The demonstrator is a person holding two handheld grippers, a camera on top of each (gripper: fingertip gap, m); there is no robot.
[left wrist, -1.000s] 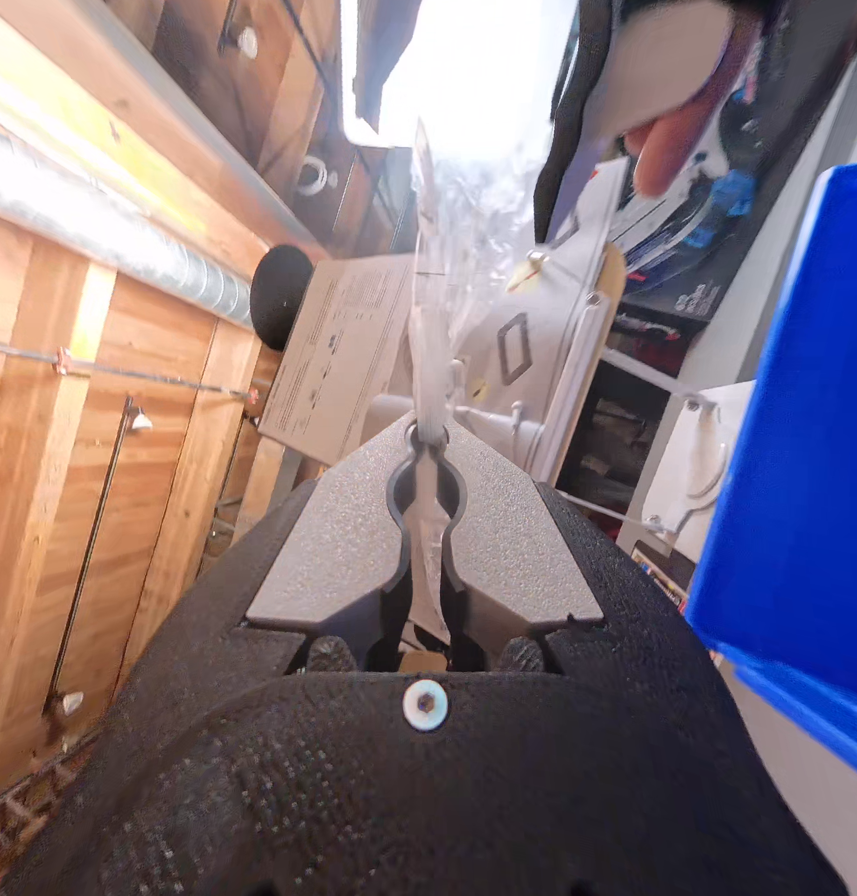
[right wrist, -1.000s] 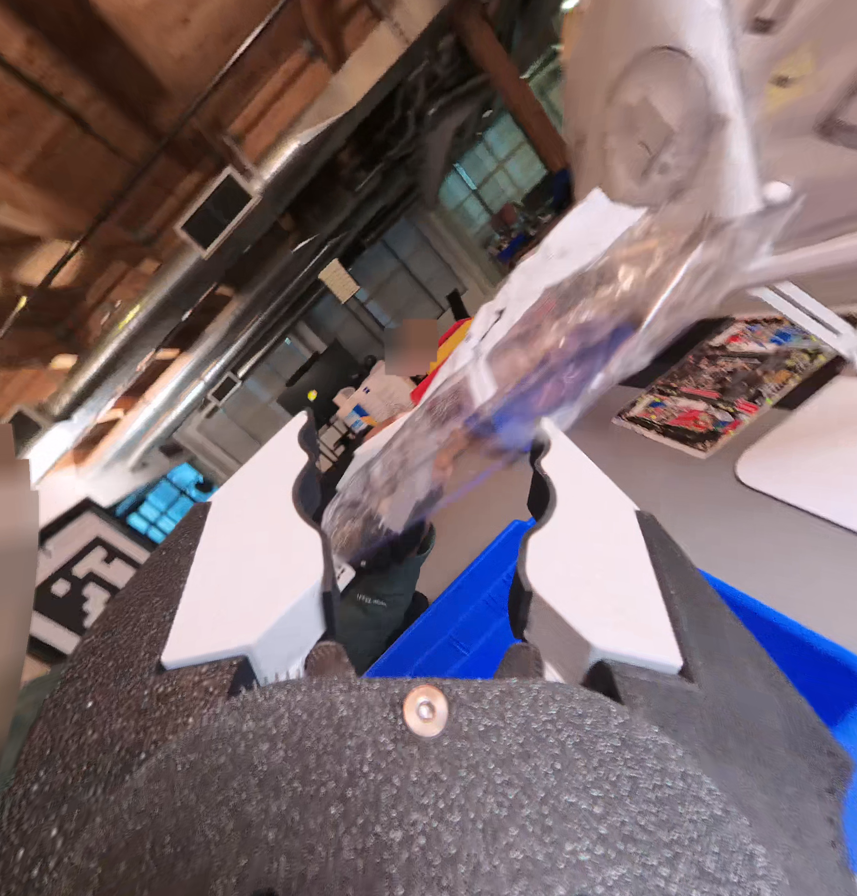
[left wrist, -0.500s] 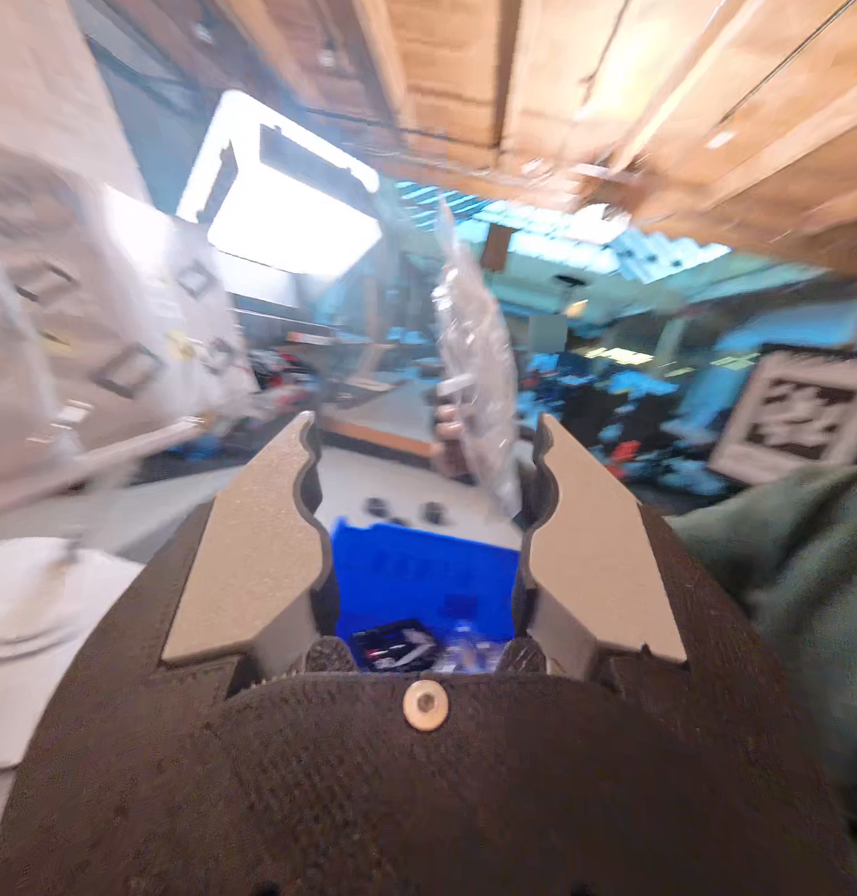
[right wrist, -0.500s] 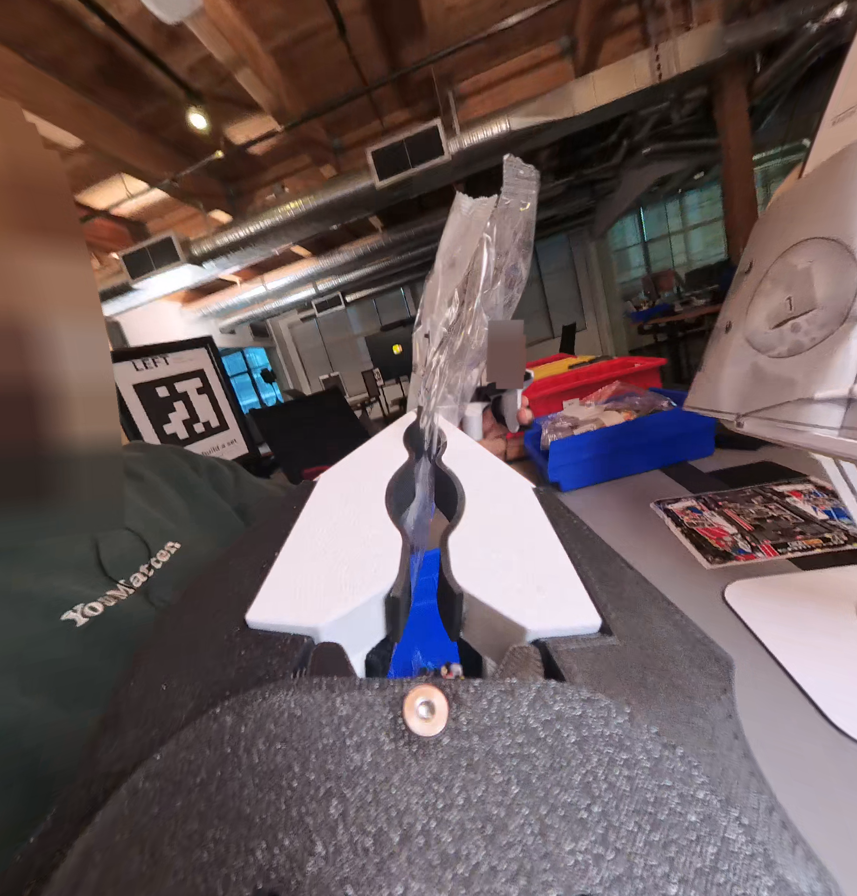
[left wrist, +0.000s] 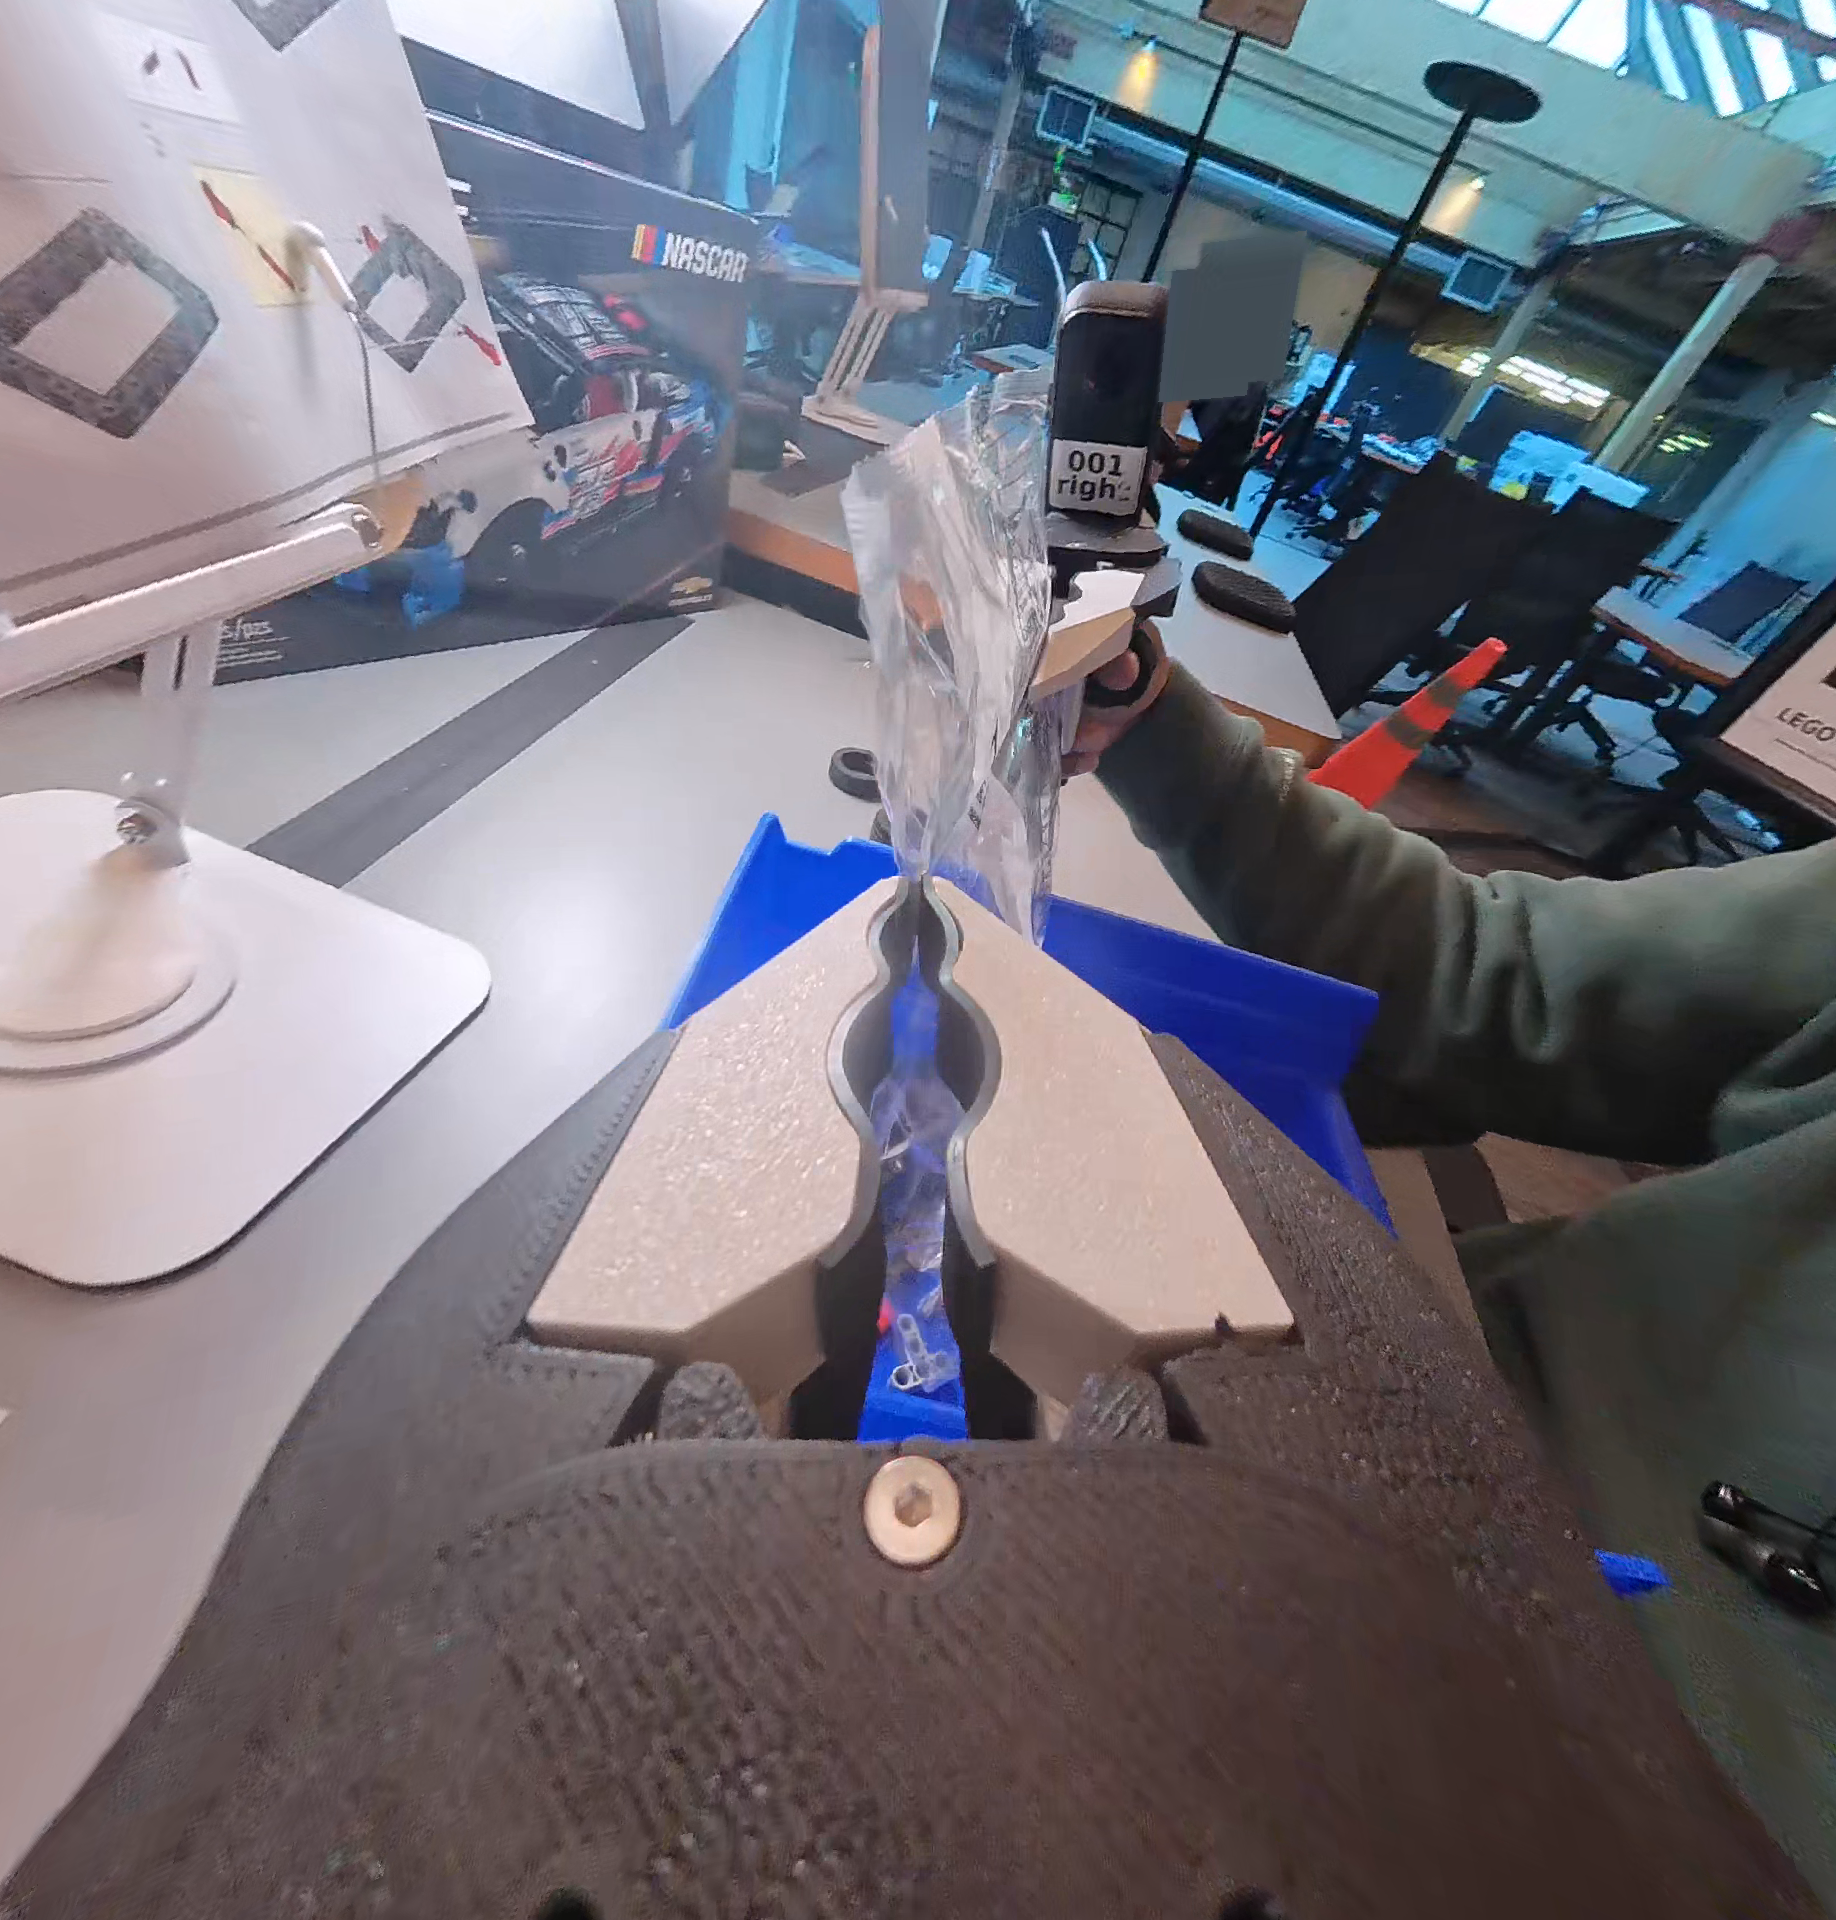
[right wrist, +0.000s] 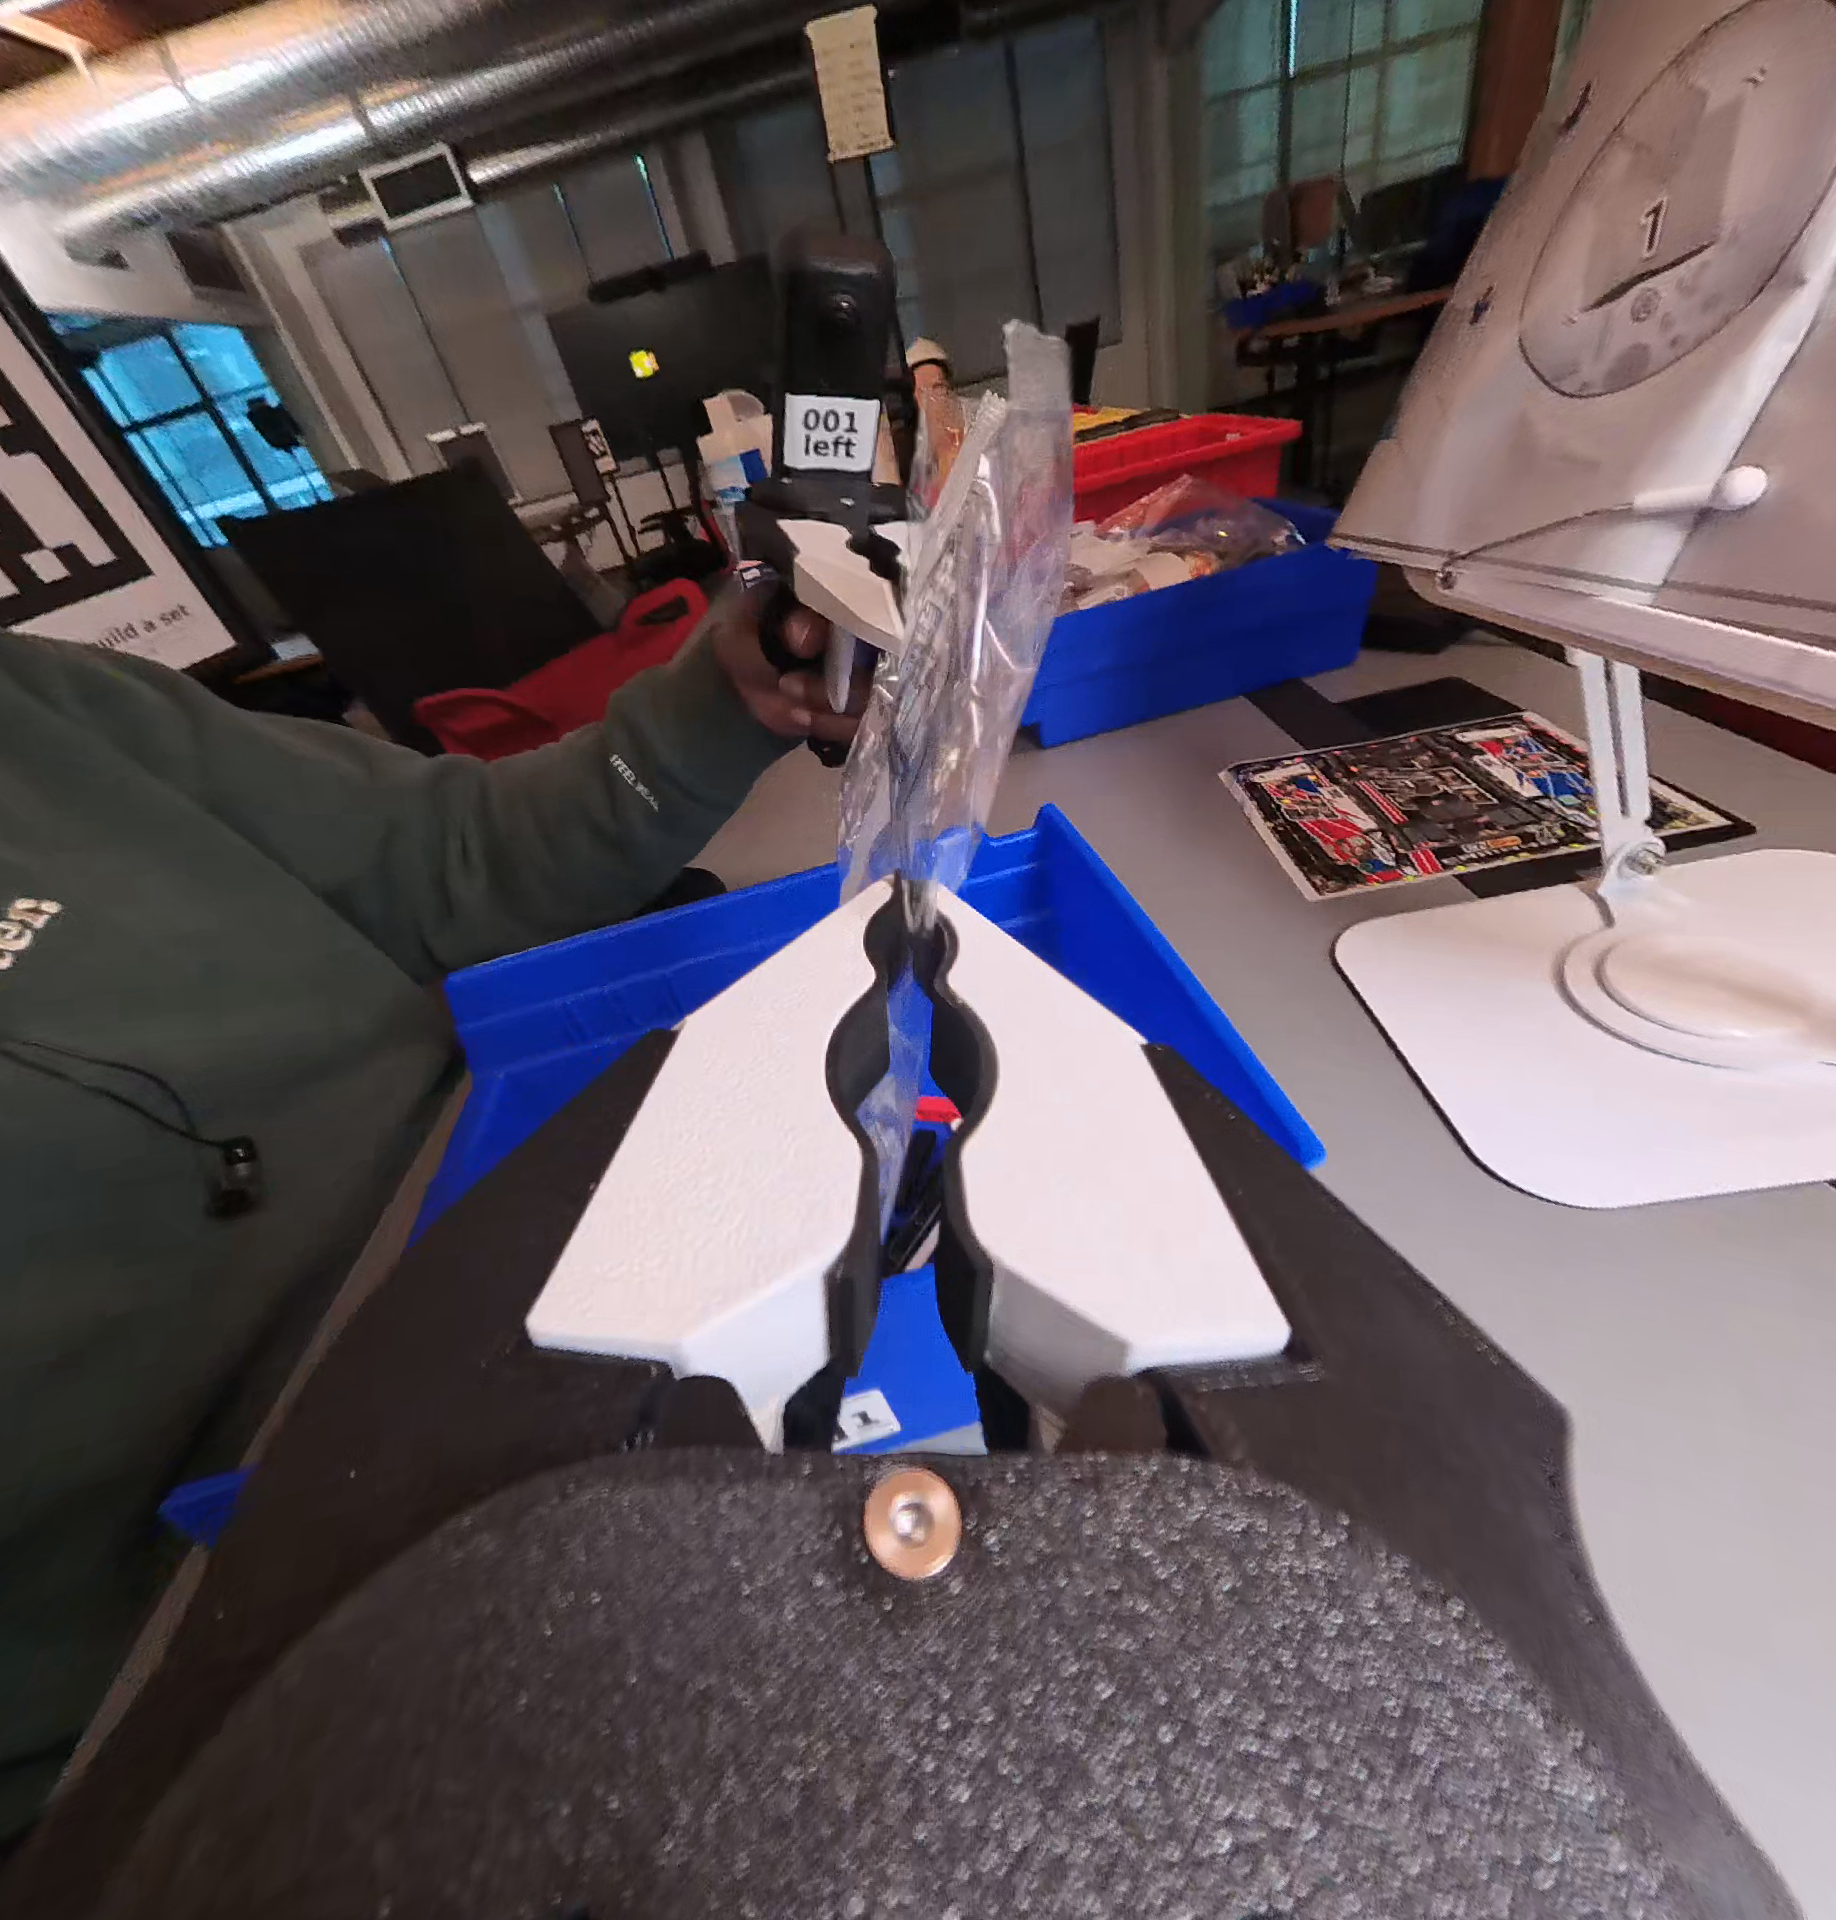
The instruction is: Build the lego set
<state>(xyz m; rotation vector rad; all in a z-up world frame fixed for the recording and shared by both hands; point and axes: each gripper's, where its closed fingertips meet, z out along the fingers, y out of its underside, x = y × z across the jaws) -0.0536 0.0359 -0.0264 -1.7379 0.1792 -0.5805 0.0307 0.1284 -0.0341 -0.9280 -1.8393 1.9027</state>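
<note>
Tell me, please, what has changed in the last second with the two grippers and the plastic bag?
The left gripper, shut on the clear plastic bag a second ago, opened briefly and is shut on it again. The right gripper, open then, closed on the bag half a second ago. Both views swung down from the ceiling toward the table. The bag stays above the blue bin.

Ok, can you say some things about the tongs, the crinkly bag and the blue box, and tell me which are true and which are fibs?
1. Both tongs pinch the clear plastic bag. True: the left tongs and right tongs are shut on it.
2. The bag lies flat on the table. False: it is held up above the blue bin.
3. The blue bin is red. False: it is blue; a red bin sits farther back.
4. A white stand is on the table. True.
</note>
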